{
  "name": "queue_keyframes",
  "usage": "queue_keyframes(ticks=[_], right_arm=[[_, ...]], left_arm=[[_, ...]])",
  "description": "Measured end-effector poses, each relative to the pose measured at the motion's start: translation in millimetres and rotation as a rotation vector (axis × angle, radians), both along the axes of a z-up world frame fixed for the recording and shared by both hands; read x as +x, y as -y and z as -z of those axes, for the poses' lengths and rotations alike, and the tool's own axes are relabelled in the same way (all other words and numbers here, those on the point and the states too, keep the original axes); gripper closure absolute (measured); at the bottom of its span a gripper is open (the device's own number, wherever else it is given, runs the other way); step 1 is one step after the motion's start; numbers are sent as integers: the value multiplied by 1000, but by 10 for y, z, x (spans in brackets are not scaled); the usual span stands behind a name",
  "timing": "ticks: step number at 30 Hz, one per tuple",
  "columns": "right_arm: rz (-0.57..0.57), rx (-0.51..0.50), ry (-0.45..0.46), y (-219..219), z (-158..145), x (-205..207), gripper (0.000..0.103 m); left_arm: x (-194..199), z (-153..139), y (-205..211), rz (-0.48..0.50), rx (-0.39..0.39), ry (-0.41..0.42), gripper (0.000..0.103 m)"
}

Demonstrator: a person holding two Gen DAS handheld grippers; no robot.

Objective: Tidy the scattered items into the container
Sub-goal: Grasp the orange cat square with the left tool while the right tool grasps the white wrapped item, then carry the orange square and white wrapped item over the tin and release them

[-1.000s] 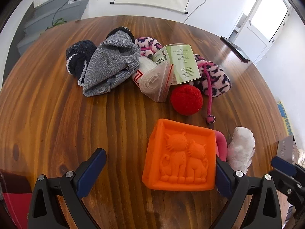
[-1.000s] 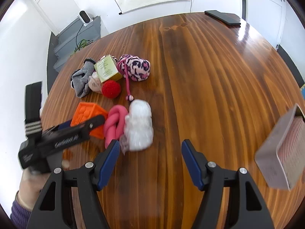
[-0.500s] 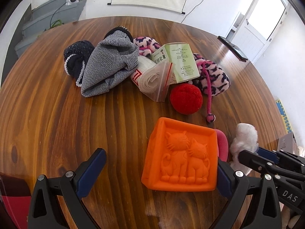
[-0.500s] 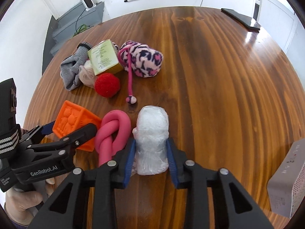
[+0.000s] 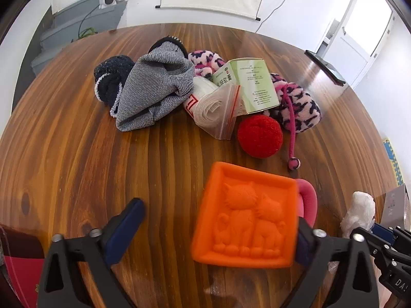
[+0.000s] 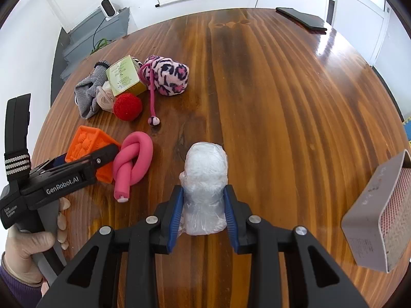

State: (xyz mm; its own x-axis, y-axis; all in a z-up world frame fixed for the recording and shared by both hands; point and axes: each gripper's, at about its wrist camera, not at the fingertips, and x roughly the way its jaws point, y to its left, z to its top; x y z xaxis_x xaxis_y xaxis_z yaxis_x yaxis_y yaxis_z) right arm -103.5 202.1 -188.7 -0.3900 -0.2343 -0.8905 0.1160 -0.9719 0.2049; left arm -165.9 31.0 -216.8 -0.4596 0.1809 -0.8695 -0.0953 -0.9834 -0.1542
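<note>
Right gripper [image 6: 203, 213]: a second ago its fingers stood spread above the white plastic-wrapped bundle [image 6: 205, 179]; now they are pinched on the bundle's lower end, blue pads pressing both flanks. The bundle has left its spot touching the pink knotted tube [image 6: 132, 163] and now sits well apart from it, nearer the grey mesh container [image 6: 377, 218] at the right edge of the tabletop [image 6: 282, 89]. Whether it is lifted clear of the wood cannot be told.

Left gripper [image 5: 215, 227]: spread wide, holding nothing, framing the orange cat mould [image 5: 246, 218] (right pad just beside the mould's edge, left pad well apart). It has barely shifted.

Judgement: first item is secured and heading for the container; the mould looks next. The pile beyond, with red ball [image 5: 260, 136], green box [image 5: 253, 84] and grey sock [image 5: 151, 92], lies untouched.
</note>
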Motion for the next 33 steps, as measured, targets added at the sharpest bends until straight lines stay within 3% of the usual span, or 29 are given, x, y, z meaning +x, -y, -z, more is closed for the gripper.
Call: queue_keyframes(ticks=[1, 3, 12, 21, 33], right_arm=[[2, 0, -1, -12, -7, 16, 68], [4, -1, -5, -31, -23, 48, 68], [-8, -14, -47, -12, -232, 245, 68], [-62, -50, -87, 141, -515, 516, 68], [-250, -137, -134, 785, -779, 967, 68]], left_arm=[[19, -20, -14, 18, 8, -5, 30], [45, -53, -82, 47, 7, -5, 45], [248, -122, 67, -5, 74, 4, 45], [797, -574, 331, -88, 85, -71, 45], [1819, -1212, 1252, -288, 2, -191, 45]])
